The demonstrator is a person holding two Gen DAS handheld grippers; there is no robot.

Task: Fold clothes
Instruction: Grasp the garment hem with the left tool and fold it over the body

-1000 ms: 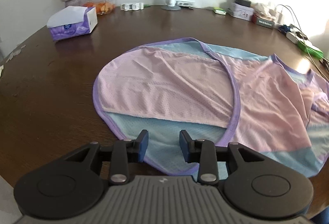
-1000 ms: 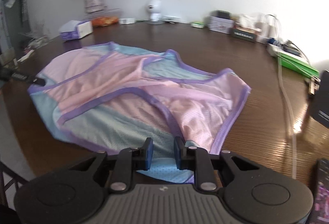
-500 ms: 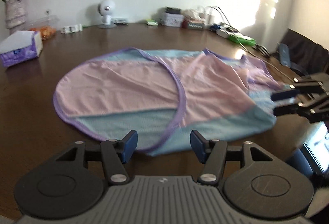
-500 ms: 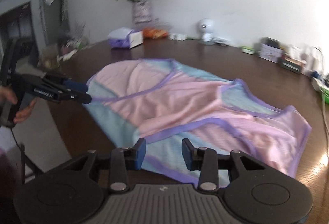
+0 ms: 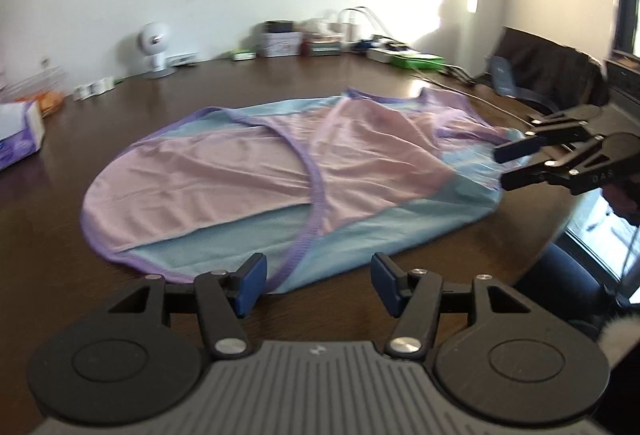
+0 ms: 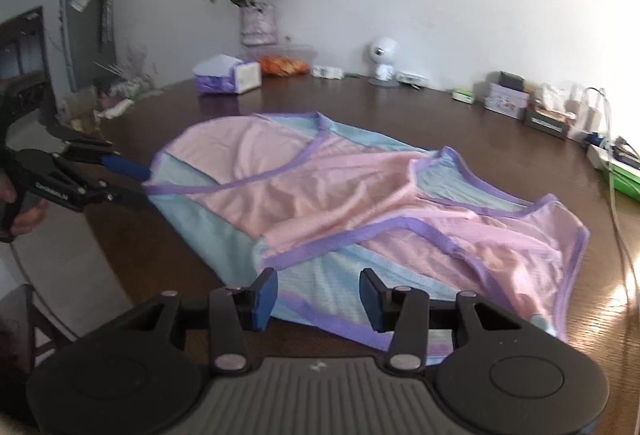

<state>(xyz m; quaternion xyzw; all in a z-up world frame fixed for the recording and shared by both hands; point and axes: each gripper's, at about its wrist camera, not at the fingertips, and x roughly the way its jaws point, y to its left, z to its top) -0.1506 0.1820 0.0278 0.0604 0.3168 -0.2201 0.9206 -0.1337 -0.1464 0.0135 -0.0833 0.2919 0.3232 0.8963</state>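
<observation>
A pink and light-blue mesh garment with purple trim (image 5: 280,179) lies spread flat on the dark wooden table (image 5: 280,83); it also shows in the right wrist view (image 6: 340,195). My left gripper (image 5: 318,285) is open and empty, just short of the garment's near hem. My right gripper (image 6: 318,299) is open and empty over the garment's light-blue corner. In the left wrist view the right gripper (image 5: 516,165) sits at the garment's right end. In the right wrist view the left gripper (image 6: 132,183) sits at its left end, fingers apart.
A tissue box (image 6: 226,77), a flower vase (image 6: 258,23), a bowl of orange snacks (image 6: 284,65), a small white camera (image 6: 382,61), boxes (image 6: 506,99) and cables (image 6: 616,155) line the table's far edge. A dark chair (image 5: 548,71) stands at the right.
Both grippers have opened wider and drawn back from the garment's hems toward its two ends. The garment lies flat as before.
</observation>
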